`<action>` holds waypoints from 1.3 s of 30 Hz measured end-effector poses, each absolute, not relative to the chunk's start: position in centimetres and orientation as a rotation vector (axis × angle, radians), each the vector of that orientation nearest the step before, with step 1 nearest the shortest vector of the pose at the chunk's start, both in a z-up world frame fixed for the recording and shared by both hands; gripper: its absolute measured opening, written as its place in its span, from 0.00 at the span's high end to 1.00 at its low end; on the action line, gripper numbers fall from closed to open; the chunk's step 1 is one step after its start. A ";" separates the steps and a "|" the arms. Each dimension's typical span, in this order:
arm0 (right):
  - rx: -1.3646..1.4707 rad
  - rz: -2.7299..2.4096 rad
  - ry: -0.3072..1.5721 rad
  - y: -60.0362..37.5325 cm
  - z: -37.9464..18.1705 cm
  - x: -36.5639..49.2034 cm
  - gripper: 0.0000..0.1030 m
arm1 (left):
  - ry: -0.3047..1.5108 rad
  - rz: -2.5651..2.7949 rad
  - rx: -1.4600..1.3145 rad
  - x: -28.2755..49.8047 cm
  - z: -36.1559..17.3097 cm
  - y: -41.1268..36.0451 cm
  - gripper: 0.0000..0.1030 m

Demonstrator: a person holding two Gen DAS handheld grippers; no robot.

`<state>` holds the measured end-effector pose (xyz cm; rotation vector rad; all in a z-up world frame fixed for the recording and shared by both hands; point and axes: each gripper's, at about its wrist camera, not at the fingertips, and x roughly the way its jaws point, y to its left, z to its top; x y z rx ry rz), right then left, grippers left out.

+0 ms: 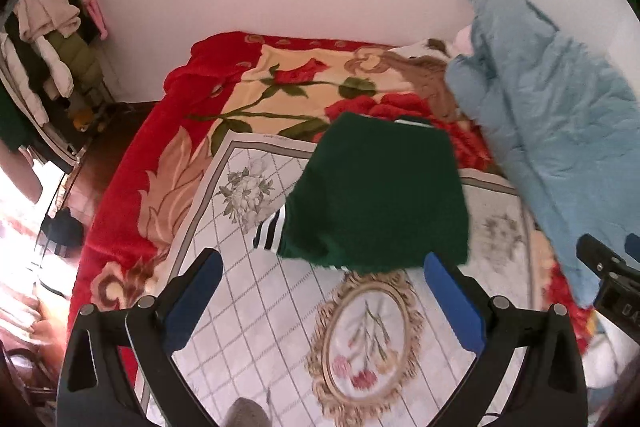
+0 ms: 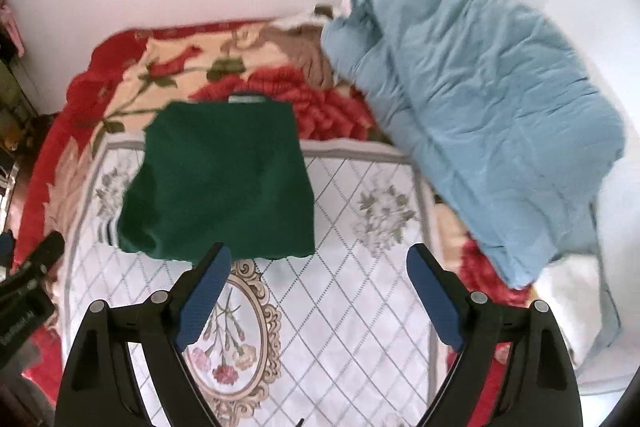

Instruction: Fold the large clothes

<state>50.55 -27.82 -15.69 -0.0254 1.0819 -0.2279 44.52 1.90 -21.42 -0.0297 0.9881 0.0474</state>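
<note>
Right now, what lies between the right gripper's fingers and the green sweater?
Only bare white quilted mat with its oval flower medallion; the right gripper hangs open just short of the folded green sweater, as the right wrist view shows.

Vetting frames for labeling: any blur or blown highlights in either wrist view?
Left wrist: window light at the left edge is blown out; green sweater and blue quilt slightly soft. Right wrist: motion blur smears the quilt and sweater edges, no clipping. Both show fisheye bending and dark corners.

Bright daylight, blown-out glare at the left wrist view's left edge, soft motion blur throughout, fisheye curving and black corners framed both views.
</note>
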 end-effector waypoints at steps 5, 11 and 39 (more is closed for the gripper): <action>-0.010 -0.231 1.049 -27.1 -8.5 44.9 0.12 | 0.975 0.058 -0.003 39.4 -15.4 1.5 0.00; 0.012 -0.235 0.987 -26.9 -1.0 38.1 0.12 | 0.923 0.061 0.028 34.4 -9.9 0.8 0.00; -0.014 -0.196 0.861 -26.8 11.7 24.5 0.12 | 0.788 0.034 0.007 23.6 -1.1 0.1 0.00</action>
